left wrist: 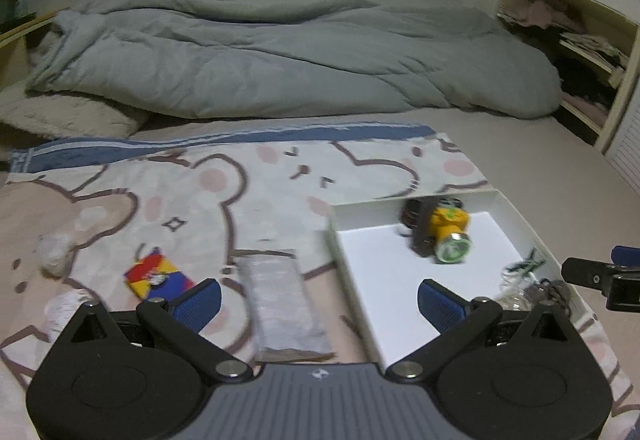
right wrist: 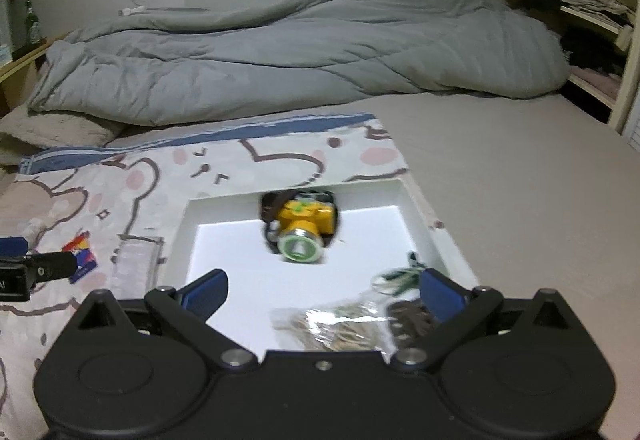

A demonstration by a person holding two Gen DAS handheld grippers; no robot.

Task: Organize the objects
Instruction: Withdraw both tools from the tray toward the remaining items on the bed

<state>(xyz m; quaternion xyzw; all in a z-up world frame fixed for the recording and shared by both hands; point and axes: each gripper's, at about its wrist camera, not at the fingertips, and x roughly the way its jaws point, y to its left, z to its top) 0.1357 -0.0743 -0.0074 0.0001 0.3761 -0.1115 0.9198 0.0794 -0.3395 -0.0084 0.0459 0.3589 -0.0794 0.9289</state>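
Left gripper (left wrist: 318,298): your jaws stand wide apart with nothing between the blue pads; they hang over the cartoon bear cloth (left wrist: 240,192), above the near end of the grey packet and the tray's left wall.
Colourful card (left wrist: 158,276): it lies flat on the cloth, just left of your left gripper's left pad (left wrist: 200,302); red, yellow and blue show, the print is too blurred to read.
Grey packet (left wrist: 280,304): long and flat on the cloth, between the card and the tray, outside the tray.
White tray (right wrist: 424,224): it sits on the cloth's right part, open at the top.
Yellow headlamp (right wrist: 306,226): inside the tray near its far wall, lens ringed in green and facing you, dark strap behind it.
Clear bag (right wrist: 340,324): inside the tray at the near right, holding pale brownish bits; a green-and-white tangle (right wrist: 400,274) lies just beyond it.
Right gripper (right wrist: 322,294): your jaws are spread wide and empty, poised over the tray's near part, the right pad (right wrist: 440,296) close above the bag's dark end.
Grey duvet (right wrist: 280,52): heaped across the bed behind the cloth.
Shelves (right wrist: 592,12): at the far right, stuffed with fabric.
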